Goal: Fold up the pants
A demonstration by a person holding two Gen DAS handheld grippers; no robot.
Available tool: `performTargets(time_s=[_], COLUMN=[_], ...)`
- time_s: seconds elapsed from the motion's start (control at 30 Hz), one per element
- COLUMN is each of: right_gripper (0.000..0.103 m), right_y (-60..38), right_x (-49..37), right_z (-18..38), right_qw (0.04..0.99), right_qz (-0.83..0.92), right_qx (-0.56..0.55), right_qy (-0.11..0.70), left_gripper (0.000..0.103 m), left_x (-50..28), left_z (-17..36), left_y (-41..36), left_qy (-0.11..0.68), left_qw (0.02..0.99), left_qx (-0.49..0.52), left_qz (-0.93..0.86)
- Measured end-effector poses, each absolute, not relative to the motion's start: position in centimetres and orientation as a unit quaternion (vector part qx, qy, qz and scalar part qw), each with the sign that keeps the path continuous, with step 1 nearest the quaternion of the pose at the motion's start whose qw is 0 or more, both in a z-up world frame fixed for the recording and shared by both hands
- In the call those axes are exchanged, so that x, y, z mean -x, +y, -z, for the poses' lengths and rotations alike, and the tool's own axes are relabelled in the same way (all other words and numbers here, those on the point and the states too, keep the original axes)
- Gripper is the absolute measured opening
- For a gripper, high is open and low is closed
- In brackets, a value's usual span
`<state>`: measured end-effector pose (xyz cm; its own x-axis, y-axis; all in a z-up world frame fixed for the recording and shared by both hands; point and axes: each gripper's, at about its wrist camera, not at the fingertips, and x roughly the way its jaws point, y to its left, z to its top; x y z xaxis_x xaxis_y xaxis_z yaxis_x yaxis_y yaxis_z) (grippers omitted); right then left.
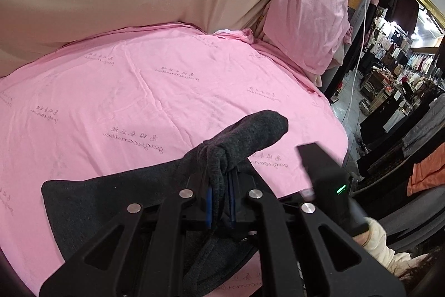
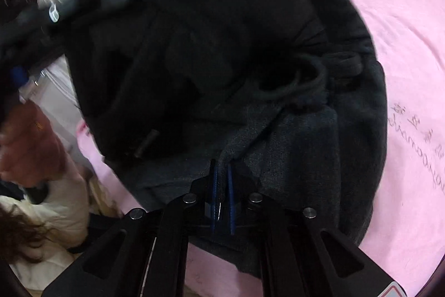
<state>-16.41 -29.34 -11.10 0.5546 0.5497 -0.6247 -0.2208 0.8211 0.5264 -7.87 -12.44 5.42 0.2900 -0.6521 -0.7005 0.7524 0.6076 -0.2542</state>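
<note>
The pink sheet point(image 1: 155, 91) bears repeated cursive script, too distorted to read.

Clothing shop: garment racks point(image 1: 395, 54) line aisle beside bed with pink sheet point(image 1: 139, 91).

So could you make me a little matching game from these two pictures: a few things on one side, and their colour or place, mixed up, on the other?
Things:
1. pants
2. bed sheet
3. pillow
4. folded cloth

Descriptions:
A. orange, off the bed at the right edge
B. pink with lines of script printed on it
C. dark grey, pinched by the left gripper
D. plain pink, propped upright at the far end of the bed

Pairs: 1-C, 2-B, 3-D, 4-A
</note>
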Motion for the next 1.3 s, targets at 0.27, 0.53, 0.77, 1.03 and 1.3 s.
performTargets(time_s=[0.27, 0.53, 0.77, 1.03, 1.3], right_gripper=[0.018, 0.012, 0.031, 0.033, 0.048], right_y=[-32.5, -30.5, -37.9, -33.6, -32.0], right_x=[14.9, 17.0, 24.2, 26.0, 24.2], right_z=[10.8, 10.9, 8.8, 8.3, 9.6], right_qw=[0.872, 0.84, 0.895, 0.919, 0.915], right_qz=[-0.182, -0.269, -0.103, -0.11, -0.132], right_qx=[-0.243, -0.316, -0.31, -0.159, -0.12], right_qy=[0.385, 0.351, 0.303, 0.344, 0.362], left_gripper=[0.007, 0.008, 0.017, 0.022, 0.014], left_x=[8.6, 9.0, 11.5, 11.9, 8.9], left_z=[-5.2, -4.7, -0.6, 0.4, -2.8], left_y=[-12.5, -13.3, -15.8, -14.5, -11.1], left_qy=[0.4, 0.406, 0.443, 0.433, 0.412], left_qw=[0.8, 0.793, 0.747, 0.775, 0.808], left_qx=[-0.067, -0.081, -0.113, -0.098, -0.042], left_qz=[0.442, 0.448, 0.482, 0.451, 0.42])
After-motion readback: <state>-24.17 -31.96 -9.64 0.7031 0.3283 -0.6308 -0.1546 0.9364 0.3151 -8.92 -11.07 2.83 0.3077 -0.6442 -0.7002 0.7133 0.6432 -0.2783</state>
